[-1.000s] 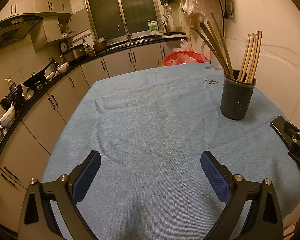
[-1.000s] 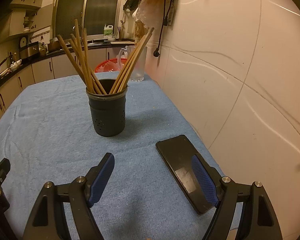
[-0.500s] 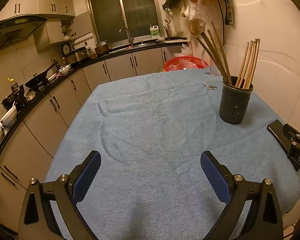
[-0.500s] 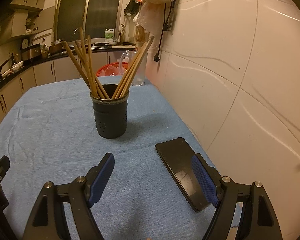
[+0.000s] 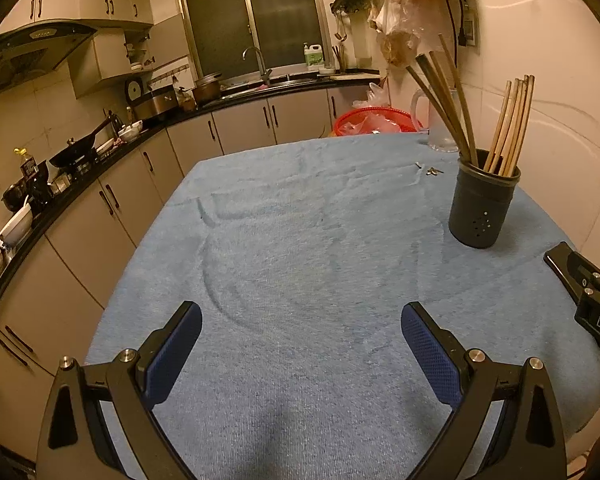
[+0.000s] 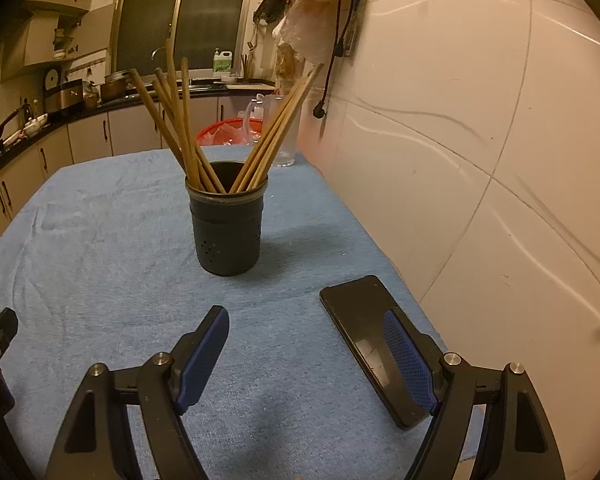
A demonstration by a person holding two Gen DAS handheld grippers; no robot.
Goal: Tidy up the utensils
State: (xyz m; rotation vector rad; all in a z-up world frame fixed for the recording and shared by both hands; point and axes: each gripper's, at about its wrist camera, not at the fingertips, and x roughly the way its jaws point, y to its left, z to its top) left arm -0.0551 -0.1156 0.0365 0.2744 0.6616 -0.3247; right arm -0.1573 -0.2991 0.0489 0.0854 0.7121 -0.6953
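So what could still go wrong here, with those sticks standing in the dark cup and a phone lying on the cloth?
The chopsticks lean outward in two splayed bunches from the dark holder, so a sideways nudge from the open right gripper might tip it. The phone lies near the table's wall-side edge, partly under that gripper's right finger; a careless sweep could push it off. The blue cloth is wrinkled and could drag.

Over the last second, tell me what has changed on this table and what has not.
Both cameras have drawn back a little: the holder with its chopsticks looks slightly farther off in each view. Nothing was picked up or let go. The left gripper and right gripper remain open and empty, the chopsticks are still in the holder, and the phone lies where it was on the blue cloth.
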